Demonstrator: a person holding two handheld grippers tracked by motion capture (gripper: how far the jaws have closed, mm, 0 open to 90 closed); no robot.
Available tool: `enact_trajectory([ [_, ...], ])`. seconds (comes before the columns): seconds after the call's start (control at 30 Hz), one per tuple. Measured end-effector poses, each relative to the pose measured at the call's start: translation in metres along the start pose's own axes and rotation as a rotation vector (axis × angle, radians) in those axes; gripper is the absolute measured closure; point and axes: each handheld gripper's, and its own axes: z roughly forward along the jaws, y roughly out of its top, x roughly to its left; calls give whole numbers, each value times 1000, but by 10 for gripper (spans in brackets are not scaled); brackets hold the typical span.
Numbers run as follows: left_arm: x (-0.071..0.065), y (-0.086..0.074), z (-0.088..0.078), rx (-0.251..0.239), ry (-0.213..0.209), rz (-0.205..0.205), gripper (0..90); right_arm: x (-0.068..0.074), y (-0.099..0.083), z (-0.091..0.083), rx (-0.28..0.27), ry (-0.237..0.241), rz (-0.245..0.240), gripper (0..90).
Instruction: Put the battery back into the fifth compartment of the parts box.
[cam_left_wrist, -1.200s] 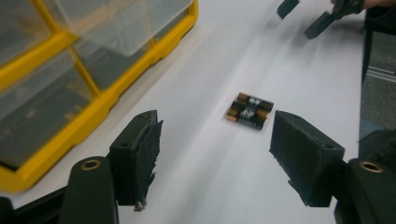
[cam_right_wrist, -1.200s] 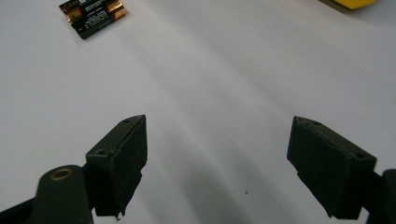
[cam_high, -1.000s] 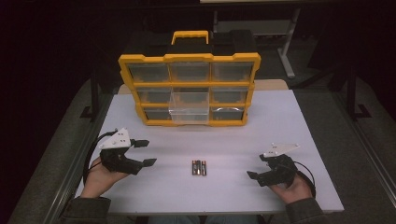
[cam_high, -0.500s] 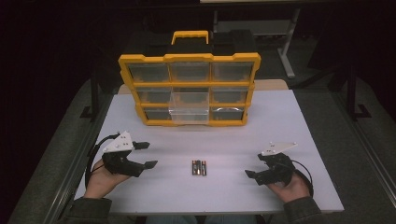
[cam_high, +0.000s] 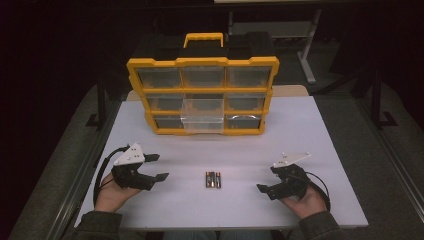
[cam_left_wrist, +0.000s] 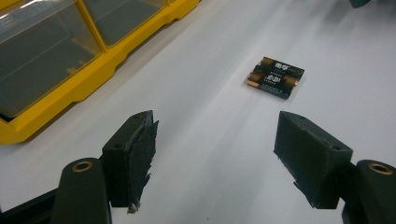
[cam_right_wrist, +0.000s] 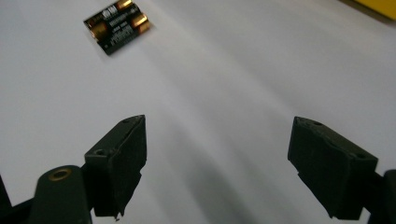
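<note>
White tabletop (cam_high: 310, 130) fills the middle of a dark room, with grey floor on both sides and a second desk far behind. One yellow organiser box (cam_high: 202, 95) stands upright at the far side of the table, with a single yellow handle on top. Its front shows nine clear drawers in three rows of three. The middle drawer of the lowest row (cam_high: 202, 117) is pulled out towards the person, while the other eight sit flush.

Batteries (cam_high: 213, 179) lie in a small pack on the bare table, near the front edge and about midway between the two hands. In the left gripper view the pack (cam_left_wrist: 275, 77) shows two black-and-gold cells lying side by side and touching; whether the high view shows a third I cannot tell.

Two grippers rest low over the table, one in each hand. The left gripper (cam_high: 156, 167) is released, its two black jaws standing wide apart with nothing between them, pointing towards the batteries. The right gripper (cam_high: 267, 180) is likewise released, its two jaws spread and empty, with the pack (cam_right_wrist: 119, 25) well ahead of them. Both grippers are well apart from the batteries.
</note>
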Motion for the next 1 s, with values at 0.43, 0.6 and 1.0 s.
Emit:
enact_trajectory([
  [0.43,1,-9,7,30,-6,-9,278,22,51,10,13,36,-51,233],
  [0.6,1,-10,6,23,3,-7,286,29,66,25,51,57,-61,264],
  [1.0,1,-9,1,-23,7,-8,293,48,91,66,148,80,-10,412],
])
